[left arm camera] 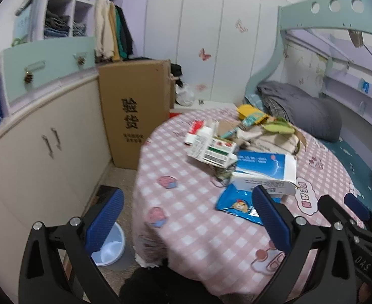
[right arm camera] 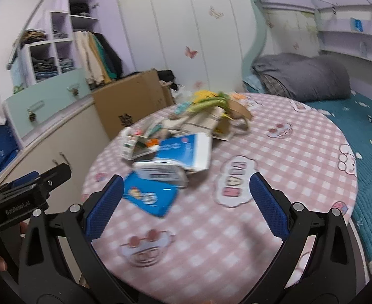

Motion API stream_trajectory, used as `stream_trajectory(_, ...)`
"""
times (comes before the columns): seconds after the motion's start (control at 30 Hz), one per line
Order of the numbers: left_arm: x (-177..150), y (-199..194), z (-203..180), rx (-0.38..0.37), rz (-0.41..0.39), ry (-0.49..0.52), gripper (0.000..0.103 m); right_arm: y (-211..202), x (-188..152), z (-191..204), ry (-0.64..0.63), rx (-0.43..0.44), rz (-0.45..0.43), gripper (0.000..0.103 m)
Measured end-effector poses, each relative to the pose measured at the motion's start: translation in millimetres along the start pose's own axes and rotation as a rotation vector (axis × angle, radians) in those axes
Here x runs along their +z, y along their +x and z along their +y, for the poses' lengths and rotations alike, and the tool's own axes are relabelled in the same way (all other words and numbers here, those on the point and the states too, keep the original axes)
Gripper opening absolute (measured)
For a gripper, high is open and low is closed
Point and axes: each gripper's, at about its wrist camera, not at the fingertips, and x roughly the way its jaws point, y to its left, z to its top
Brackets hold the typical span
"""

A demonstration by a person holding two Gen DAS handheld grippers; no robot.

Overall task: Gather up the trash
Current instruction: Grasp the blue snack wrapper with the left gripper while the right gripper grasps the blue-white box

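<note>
Two glossy cartons (left arm camera: 212, 149) on checked tablecloth (left arm camera: 186, 217)

Black claw (left arm camera: 186, 217) arms, blue ribbed pads (right arm camera: 268, 204), silver screws — white "GenRobot.AI" lettering.

The right gripper (right arm camera: 186, 200) hangs wide open over the near edge of the round table (right arm camera: 300, 177). A blue snack packet (right arm camera: 149, 196) lies beside a blue-and-white box (right arm camera: 183, 152) toward the table's left edge.

Trash pile (left arm camera: 239, 149) on table (left arm camera: 186, 228), bin (left arm camera: 108, 249) left below, bed (right arm camera: 363, 136) right
</note>
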Motion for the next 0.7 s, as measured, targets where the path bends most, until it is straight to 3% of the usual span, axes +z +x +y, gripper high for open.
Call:
stream_trajectory(0.27,-5,69,-43,-0.102,0.168,0.157,0.098,34,4,-32,0.048,-0.023,0.075,0.097)
stream_trajectory(0.43,-3,102,-51,-0.166,0.245,0.164,0.067,52,7,-35,0.053,-0.008,0.114,0.097)
stream_trajectory(0.5,-3,111,-50,-0.189,0.265,0.166,0.066,56,8,-35,0.056,-0.002,0.123,0.097)
stream_trajectory(0.57,-3,113,-52,-0.239,0.263,0.175,0.058,60,9,-34,0.060,0.014,0.136,0.097)
stream_trajectory(0.63,-3,112,-54,-0.261,0.259,0.184,0.036,64,11,-33,0.067,0.022,0.151,0.097)
stream_trajectory(0.7,-4,112,-50,-0.305,0.262,0.157,0.026,68,13,-31,0.062,0.016,0.162,0.097)
